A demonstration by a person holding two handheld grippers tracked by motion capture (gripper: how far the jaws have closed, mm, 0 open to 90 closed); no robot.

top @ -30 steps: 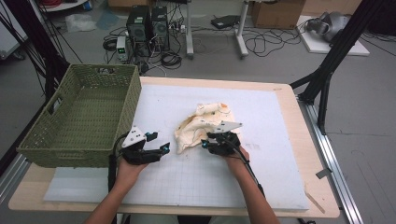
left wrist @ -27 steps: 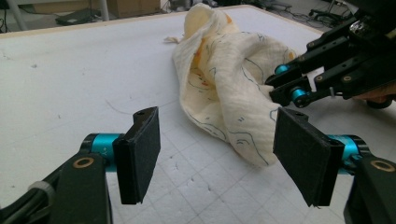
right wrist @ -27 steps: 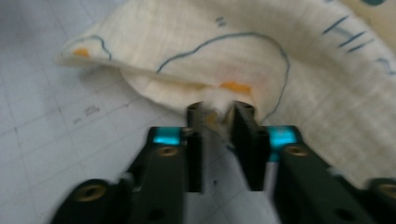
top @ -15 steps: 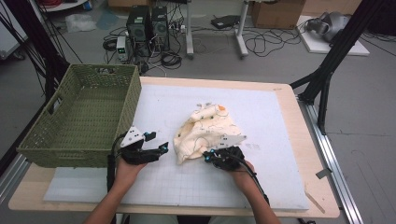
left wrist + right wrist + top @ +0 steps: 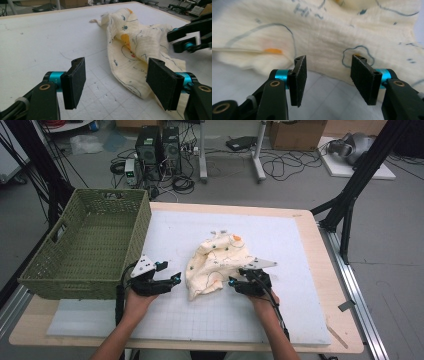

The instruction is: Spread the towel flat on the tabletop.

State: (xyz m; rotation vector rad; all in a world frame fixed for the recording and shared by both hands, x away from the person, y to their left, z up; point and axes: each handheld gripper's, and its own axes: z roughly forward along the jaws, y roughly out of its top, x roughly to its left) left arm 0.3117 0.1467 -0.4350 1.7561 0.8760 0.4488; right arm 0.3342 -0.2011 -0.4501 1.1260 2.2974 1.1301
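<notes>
White foam matting [image 5: 300,270] covers the table, the cream printed cloth [image 5: 217,262] crumpled at its middle. Left gripper [image 5: 175,279] waits wide apart just left; right gripper [image 5: 231,282], jaws just opening, grips nothing at its near right edge.

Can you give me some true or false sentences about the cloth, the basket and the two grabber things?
1. The cloth lies on the white mat. True.
2. The cloth is inside the green basket. False: it lies on the mat, to the right of the basket.
3. The right gripper squeezes the cloth. False: its jaws have just been opening and stand apart in front of the cloth's edge, with nothing between them.
4. The left gripper is open. True: its pads stand wide apart, with the cloth's edge by one pad.
5. The cloth is plain white. False: it is cream with blue lines and orange spots.
</notes>
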